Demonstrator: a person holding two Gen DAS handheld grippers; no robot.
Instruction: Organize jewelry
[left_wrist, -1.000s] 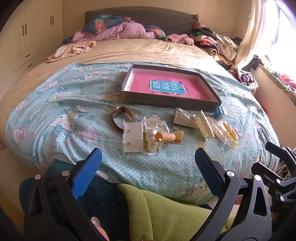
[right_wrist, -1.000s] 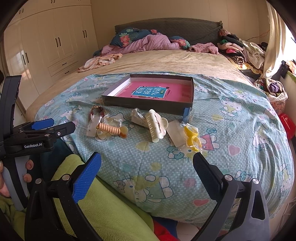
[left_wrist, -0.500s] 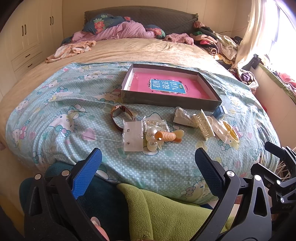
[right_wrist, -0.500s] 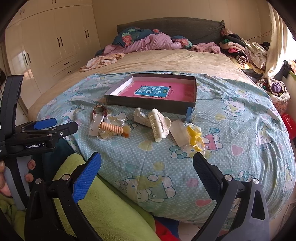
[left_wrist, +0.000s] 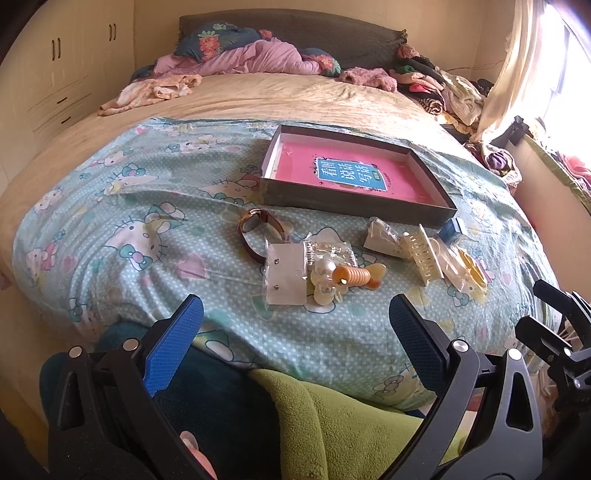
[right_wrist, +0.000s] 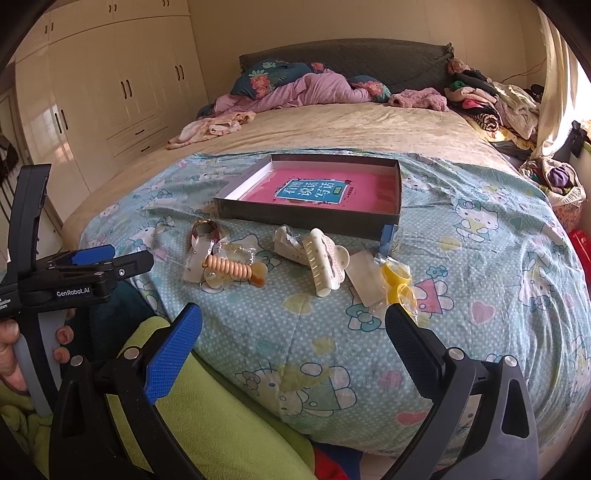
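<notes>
Left tool (left_wrist: 295, 325): spread wide, empty, nearer.
Orange hair clip (left_wrist: 356, 276): straight ahead, lying crosswise.
Right tool (right_wrist: 293, 325): spread wide, empty.

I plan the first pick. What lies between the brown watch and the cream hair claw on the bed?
In both views, clear packets, pearl pieces, an orange spiral hair tie and a crumpled white packet lie between the watch and the hair claw.

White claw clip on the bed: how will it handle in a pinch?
The claw clip looks like rigid plastic, so probably stiff and light. Its glossy curved shell may slip. Lying toothed side out on the soft quilt, it may rock when pushed.
</notes>
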